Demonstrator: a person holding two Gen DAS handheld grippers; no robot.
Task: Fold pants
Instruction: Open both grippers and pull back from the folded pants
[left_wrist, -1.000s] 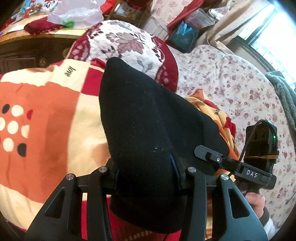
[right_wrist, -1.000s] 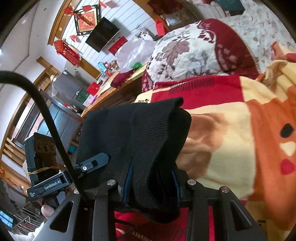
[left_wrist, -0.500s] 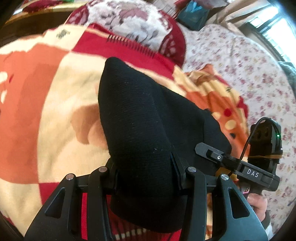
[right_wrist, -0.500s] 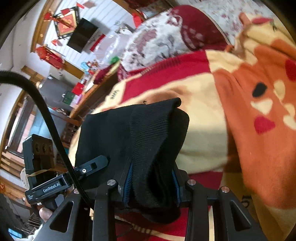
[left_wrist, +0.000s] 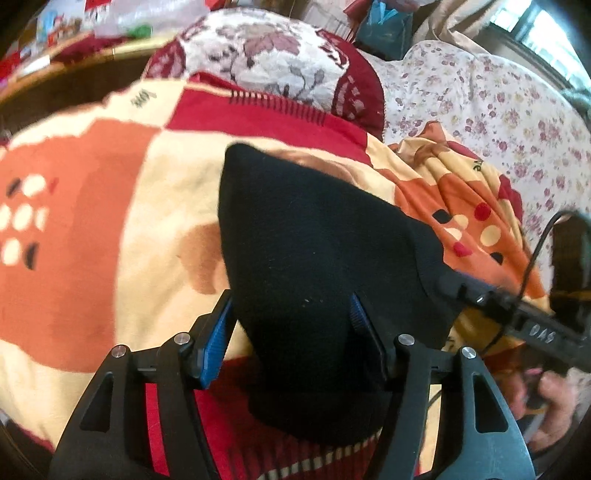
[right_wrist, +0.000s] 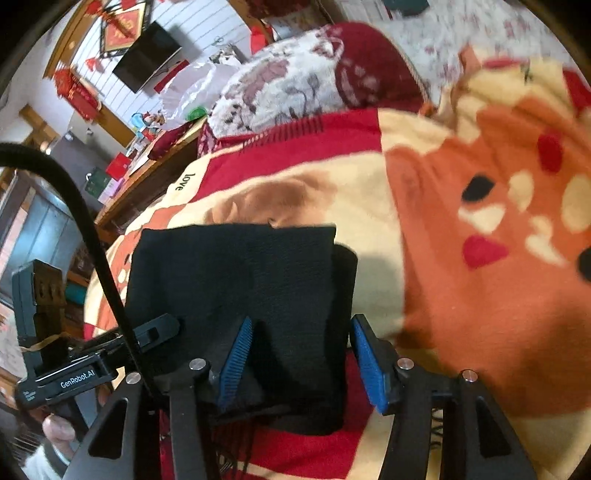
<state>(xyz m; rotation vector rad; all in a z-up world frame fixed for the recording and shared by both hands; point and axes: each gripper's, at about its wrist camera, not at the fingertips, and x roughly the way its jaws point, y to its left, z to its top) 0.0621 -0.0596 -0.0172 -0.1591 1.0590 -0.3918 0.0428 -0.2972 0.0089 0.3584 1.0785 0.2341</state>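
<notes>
A: Start with the biggest thing. What is under the claws?

B: The blanket (left_wrist: 92, 229), a plush one in orange, cream and red, spreads out ahead of and to both sides of each claw. Beyond it, further along the fingers' line, lies a floral pillow (left_wrist: 266, 59) with a dark red border. I judge the blanket serves as the folding surface, soft and broad enough to lay the garment flat.

A: And the pants?

B: The black pants (left_wrist: 314, 258) lie on that blanket, directly ahead of and between the fingers of both claws. In the right wrist view they show as a squared, layered stack (right_wrist: 236, 280) with a straight far edge and a ribbed band along its right side. In the left wrist view the cloth tapers away from the claw to a rounded corner. The fabric looks like a thick, matte knit.

A: Are they gripped?

B: No. The left gripper (left_wrist: 291, 328) has its jaws spread, having just been opening. Its blue pads (left_wrist: 216, 339) stand off the cloth on the left side, with the fabric between them. The right gripper (right_wrist: 301, 354) is likewise spread, its jaws just opened, and blanket shows between its right pad and the stack's edge.

A: Why let go here?

B: My reading is that the fold has been laid down and both ends are being released together so the stack settles evenly.

A: Anything smaller?

B: A black cable (right_wrist: 92, 236) arcs left of the right claw, and the hand (left_wrist: 550, 398) on the right handle shows at the edge.
</notes>
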